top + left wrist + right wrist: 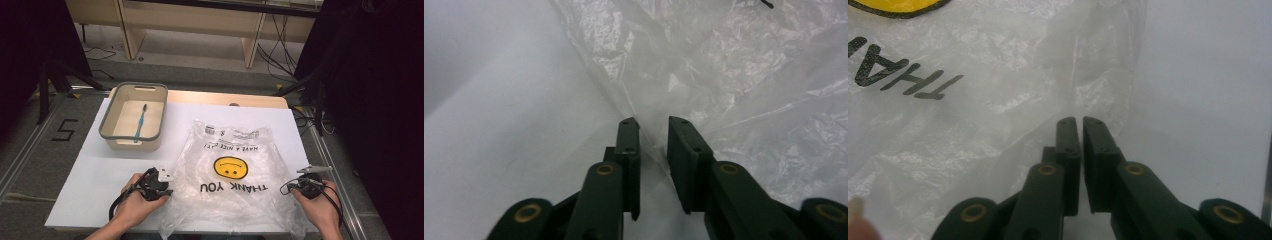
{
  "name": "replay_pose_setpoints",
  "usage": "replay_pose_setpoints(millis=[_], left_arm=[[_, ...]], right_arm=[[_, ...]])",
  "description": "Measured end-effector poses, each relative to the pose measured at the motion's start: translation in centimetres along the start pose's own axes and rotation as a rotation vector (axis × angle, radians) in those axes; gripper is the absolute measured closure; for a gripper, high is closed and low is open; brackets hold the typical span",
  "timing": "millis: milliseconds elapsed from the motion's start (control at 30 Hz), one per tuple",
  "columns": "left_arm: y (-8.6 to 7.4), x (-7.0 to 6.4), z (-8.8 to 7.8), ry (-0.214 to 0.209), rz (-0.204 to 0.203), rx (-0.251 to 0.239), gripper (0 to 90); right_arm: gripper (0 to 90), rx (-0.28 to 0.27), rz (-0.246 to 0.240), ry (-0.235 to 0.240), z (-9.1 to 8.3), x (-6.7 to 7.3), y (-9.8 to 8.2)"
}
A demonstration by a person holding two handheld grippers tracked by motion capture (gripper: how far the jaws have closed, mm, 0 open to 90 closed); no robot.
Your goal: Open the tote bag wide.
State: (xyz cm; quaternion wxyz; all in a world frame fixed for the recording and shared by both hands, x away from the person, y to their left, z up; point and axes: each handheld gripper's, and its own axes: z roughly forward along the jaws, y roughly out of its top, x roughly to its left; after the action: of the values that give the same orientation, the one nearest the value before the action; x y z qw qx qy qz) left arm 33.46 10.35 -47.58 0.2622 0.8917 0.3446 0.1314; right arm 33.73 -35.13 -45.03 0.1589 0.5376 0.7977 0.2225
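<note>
left claw (653, 122) nearly closed around plastic bag (235, 170) edge, small gap showing; right claw (1079, 121) clenched on opposite edge.

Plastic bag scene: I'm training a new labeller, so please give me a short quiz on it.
1. True or false: the blue toothbrush lies inside the bin.
2. The face printed on the plastic bag is: A red, B yellow, C green.
3. Compare the left hand-held gripper and the right hand-held gripper: whose jaws stand closer together on the bag's edge?
Key: 1 true; 2 B; 3 the right one.
</note>
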Motion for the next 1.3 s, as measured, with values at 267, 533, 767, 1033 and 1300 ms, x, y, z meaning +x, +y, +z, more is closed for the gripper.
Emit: replay_pose_setpoints(millis=[267, 533, 767, 1033, 1300], left_arm=[[0.4, 0.2, -0.2, 0.016, 0.016, -0.018, 89.1], [2.3, 1.5, -0.4, 0.083, 0.046, -0.051, 89.3], [4.4, 2.7, 0.4, 0.131, 0.054, -0.084, 89.2], [6.5, 3.9, 1.0, 0.203, 0.071, -0.113, 89.2], [6.8, 5.5, 1.5, 0.232, 0.047, -0.132, 89.2]], right_arm=[[90.0, -0.007, 0.014, 0.016, -0.5, 0.2, 0.1], [90.0, -0.025, 0.028, 0.023, -0.9, 0.5, 0.0], [90.0, -0.039, 0.052, 0.022, -1.1, 0.5, -0.2], [90.0, -0.074, 0.075, 0.026, -0.7, 0.4, 0.3], [90.0, -0.122, 0.075, 0.018, -0.2, 0.3, 1.3]])
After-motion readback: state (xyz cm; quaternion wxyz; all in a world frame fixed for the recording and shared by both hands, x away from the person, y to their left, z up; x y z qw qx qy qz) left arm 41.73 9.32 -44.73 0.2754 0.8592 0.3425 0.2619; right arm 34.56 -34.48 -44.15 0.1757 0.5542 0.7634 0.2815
